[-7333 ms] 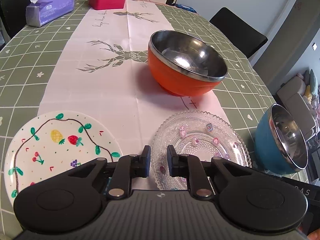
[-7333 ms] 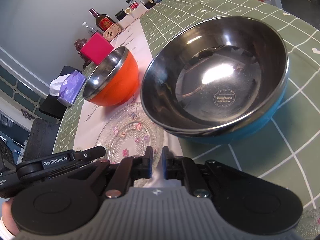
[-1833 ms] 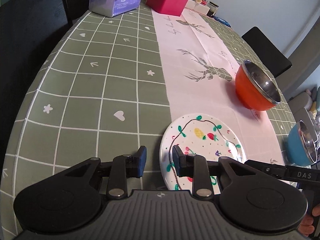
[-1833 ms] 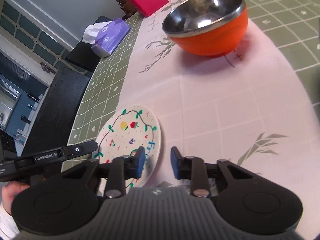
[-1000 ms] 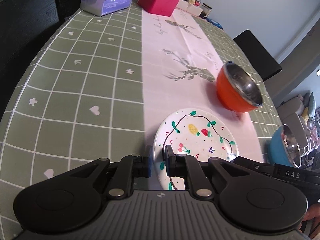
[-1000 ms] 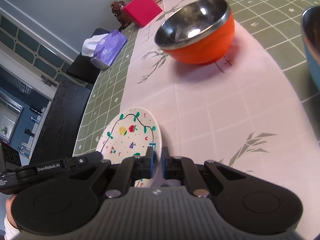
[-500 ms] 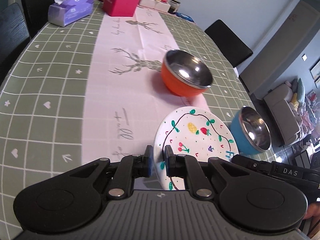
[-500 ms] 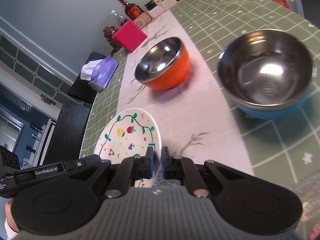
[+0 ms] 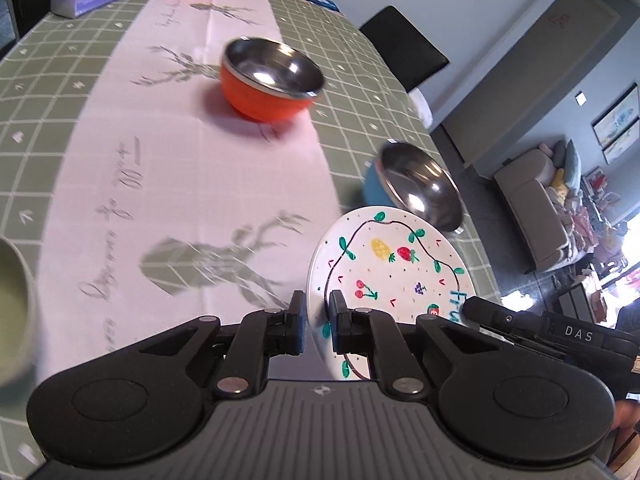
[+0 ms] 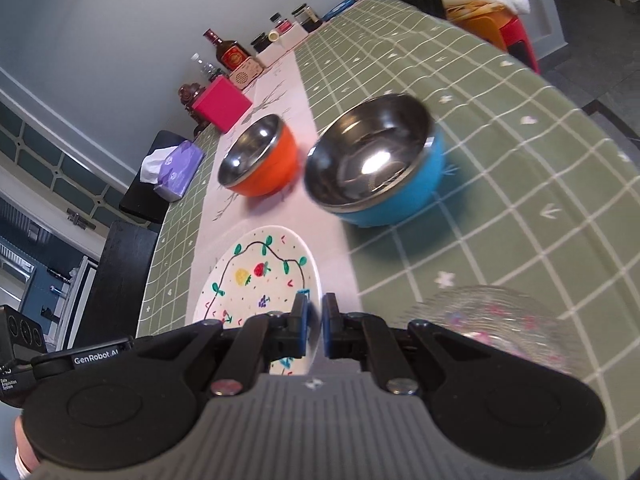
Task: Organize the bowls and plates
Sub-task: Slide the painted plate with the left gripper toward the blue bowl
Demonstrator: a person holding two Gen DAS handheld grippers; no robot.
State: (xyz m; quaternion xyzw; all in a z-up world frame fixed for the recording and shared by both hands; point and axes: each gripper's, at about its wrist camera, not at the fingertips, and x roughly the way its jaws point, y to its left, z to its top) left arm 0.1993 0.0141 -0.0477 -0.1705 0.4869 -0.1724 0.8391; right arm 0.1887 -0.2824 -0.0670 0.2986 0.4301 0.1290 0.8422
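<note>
A white plate painted with fruit [image 9: 394, 266] is held up off the table by both grippers. My left gripper [image 9: 317, 314] is shut on its left rim. My right gripper [image 10: 314, 318] is shut on its right rim; the plate shows there too [image 10: 260, 276]. The clear glass plate [image 10: 496, 328] lies on the table at the lower right of the right wrist view, blurred. The orange bowl [image 9: 270, 78] and the blue bowl [image 9: 416, 186] stand on the table beyond; both also show in the right wrist view [image 10: 260, 160] [image 10: 380, 172].
A pink box [image 10: 220, 104], a purple tissue pack [image 10: 176, 166], bottles and jars [image 10: 232, 54] stand at the table's far end. Black chairs [image 9: 404, 46] line the sides. The table edge [image 9: 440, 148] runs close behind the blue bowl. A pale round object [image 9: 12, 308] is at the left edge.
Both grippers have carried the painted plate to the right, toward the blue bowl. The glass plate has come into the right wrist view.
</note>
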